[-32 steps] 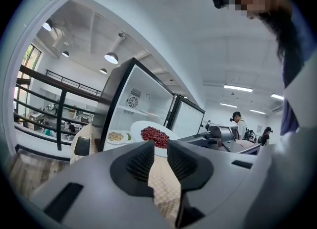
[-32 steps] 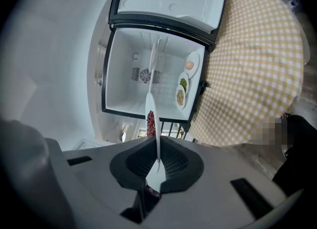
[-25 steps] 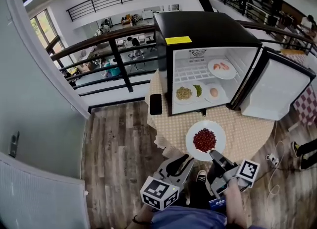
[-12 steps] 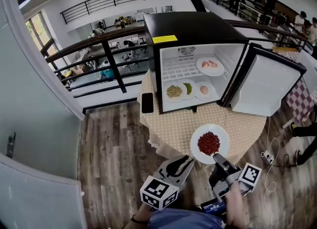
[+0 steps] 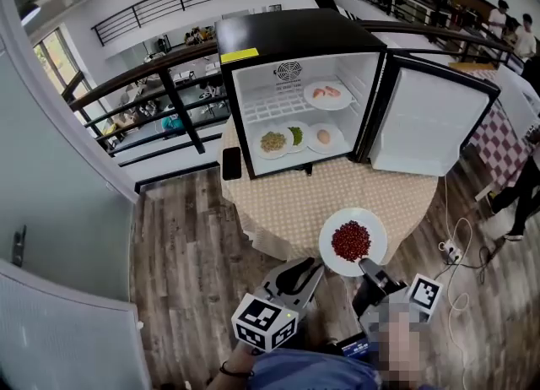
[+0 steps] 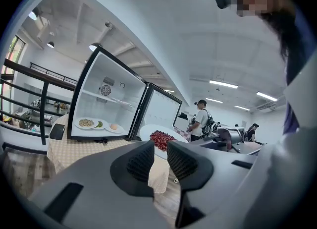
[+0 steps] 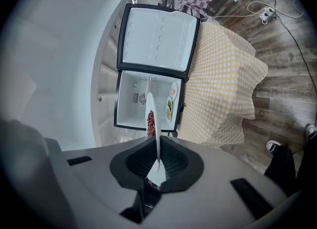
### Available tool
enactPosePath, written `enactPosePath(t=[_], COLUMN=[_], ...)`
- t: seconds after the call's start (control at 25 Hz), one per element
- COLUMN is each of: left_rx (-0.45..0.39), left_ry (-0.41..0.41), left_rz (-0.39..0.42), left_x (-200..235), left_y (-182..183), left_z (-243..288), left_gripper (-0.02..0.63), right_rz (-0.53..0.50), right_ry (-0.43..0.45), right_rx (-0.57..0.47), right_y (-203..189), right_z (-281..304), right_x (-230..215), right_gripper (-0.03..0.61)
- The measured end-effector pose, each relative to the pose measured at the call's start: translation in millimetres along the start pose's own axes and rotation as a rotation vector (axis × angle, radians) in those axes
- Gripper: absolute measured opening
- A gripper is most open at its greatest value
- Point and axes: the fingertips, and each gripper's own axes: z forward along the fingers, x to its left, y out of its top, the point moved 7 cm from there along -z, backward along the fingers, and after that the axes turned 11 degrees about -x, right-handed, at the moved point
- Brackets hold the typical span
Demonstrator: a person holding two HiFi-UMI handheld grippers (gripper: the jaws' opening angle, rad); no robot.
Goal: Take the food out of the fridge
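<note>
A black mini fridge (image 5: 291, 38) stands open on a table with a checked cloth (image 5: 312, 203). Its upper shelf holds a plate of pink food (image 5: 327, 94). On the lower level sit a plate of grains and greens (image 5: 278, 140) and a plate with a pale round item (image 5: 324, 137). My right gripper (image 5: 369, 268) is shut on the rim of a white plate of red beans (image 5: 352, 241), held over the table's near edge and seen edge-on as the plate (image 7: 152, 119) in the right gripper view. Beside it, my left gripper (image 5: 308, 274) holds nothing, with a narrow gap between its pads (image 6: 141, 162).
The fridge door (image 5: 426, 122) swings out to the right. A black phone (image 5: 231, 163) lies on the cloth left of the fridge. A dark railing (image 5: 169, 84) runs behind the table. A person's legs (image 5: 515, 203) and a cable with a power strip (image 5: 447, 249) are on the wooden floor at the right.
Both grippers and the plate of beans have drawn back from the fridge toward the table's near edge. The right gripper's hold on the plate is unchanged.
</note>
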Motion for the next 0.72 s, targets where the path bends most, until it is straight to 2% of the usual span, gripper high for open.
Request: enactPosePath(t=[0.72], left_rx=[-0.016], left_ry=[0.03], left_rz=[0.026], left_x=[-122.7], left_y=[-31.6], left_z=[-23.2], left_gripper=[0.091], right_rz=[0.001], right_ry=[0.034], right_rx=[0.024], right_y=[25.9], right_z=[-119.9], right_x=[-22.0], right_gripper=[0.026])
